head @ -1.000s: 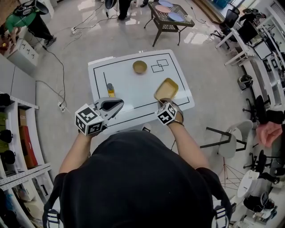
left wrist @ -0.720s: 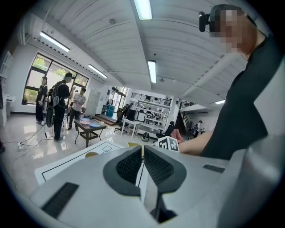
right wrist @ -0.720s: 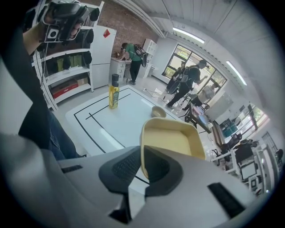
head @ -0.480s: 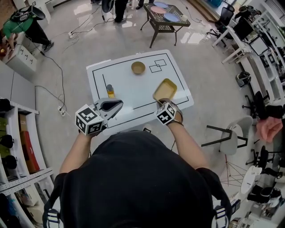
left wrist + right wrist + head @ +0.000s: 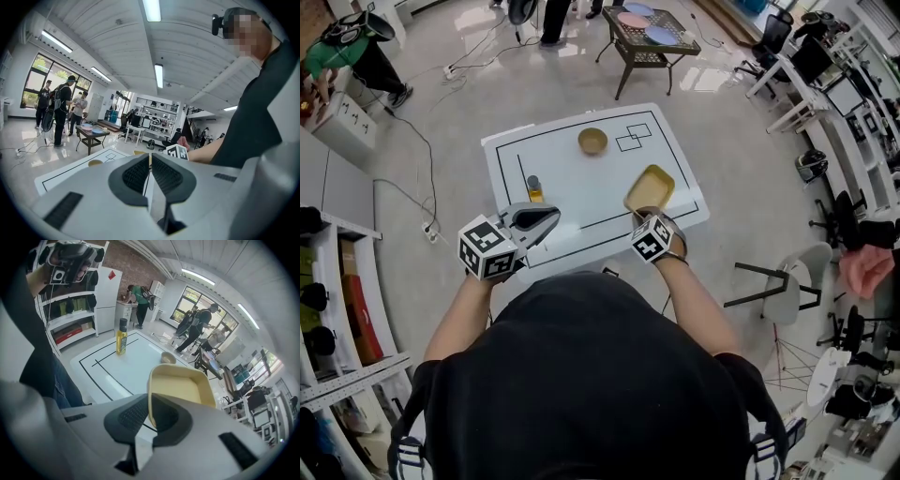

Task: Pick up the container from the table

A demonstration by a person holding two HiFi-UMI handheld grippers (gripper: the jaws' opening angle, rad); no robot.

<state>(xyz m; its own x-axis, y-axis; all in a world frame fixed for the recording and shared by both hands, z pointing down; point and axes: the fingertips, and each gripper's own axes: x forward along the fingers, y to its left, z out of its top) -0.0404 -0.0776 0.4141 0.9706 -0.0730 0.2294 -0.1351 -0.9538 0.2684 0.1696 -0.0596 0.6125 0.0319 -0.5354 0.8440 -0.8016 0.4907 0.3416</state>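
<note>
The container (image 5: 180,385) is clamped by its near rim between the jaws of the right gripper (image 5: 149,414). It projects ahead of them, apparently clear of the tabletop (image 5: 133,363). Pickup looks essentially complete; at most a further lift is left. The left gripper (image 5: 150,172) jaws are closed together, empty.

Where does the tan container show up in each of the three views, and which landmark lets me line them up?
Head view: container over the right near part of the table.
Left gripper view: only a tan sliver above the shut jaws, probably the container.
Right gripper view: centre of the picture, its rim pinched by the right gripper.
Shared landmark: the small bowl on the table.
</note>
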